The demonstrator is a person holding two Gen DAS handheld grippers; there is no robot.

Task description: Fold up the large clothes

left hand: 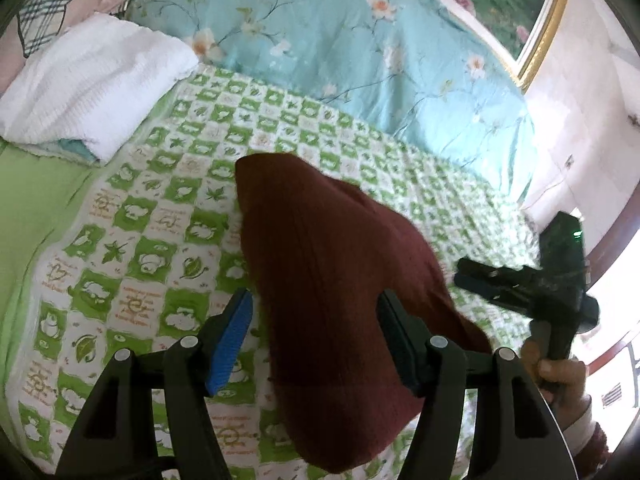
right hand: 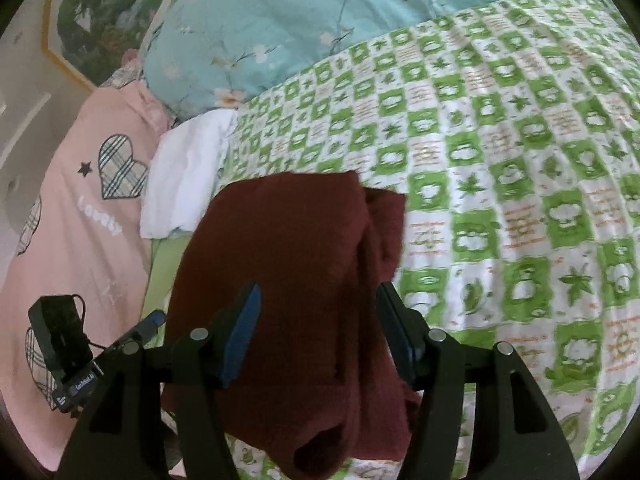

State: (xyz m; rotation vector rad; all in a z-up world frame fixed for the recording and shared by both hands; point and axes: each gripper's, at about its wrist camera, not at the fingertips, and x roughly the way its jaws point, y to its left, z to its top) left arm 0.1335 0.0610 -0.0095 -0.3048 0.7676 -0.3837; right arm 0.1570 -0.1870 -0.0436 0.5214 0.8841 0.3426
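A dark red knitted garment [left hand: 320, 272] lies folded into a narrow bundle on the green-and-white checked bedspread [left hand: 160, 208]. My left gripper [left hand: 316, 312] is open, its blue-padded fingers [left hand: 232, 336] on either side of the garment's near end. The garment also shows in the right wrist view [right hand: 296, 280], where my right gripper [right hand: 316, 316] is open and straddles it the same way. The right gripper appears in the left wrist view [left hand: 520, 284] at the right, held by a hand. The left gripper shows at the lower left of the right wrist view [right hand: 152, 320].
A folded white towel [left hand: 92, 84] lies at the far left of the bed. A light blue floral duvet [left hand: 340, 48] is bunched along the back. A pink pillow with plaid hearts [right hand: 76, 200] lies at the left. A gold-framed picture [left hand: 544, 20] hangs on the wall.
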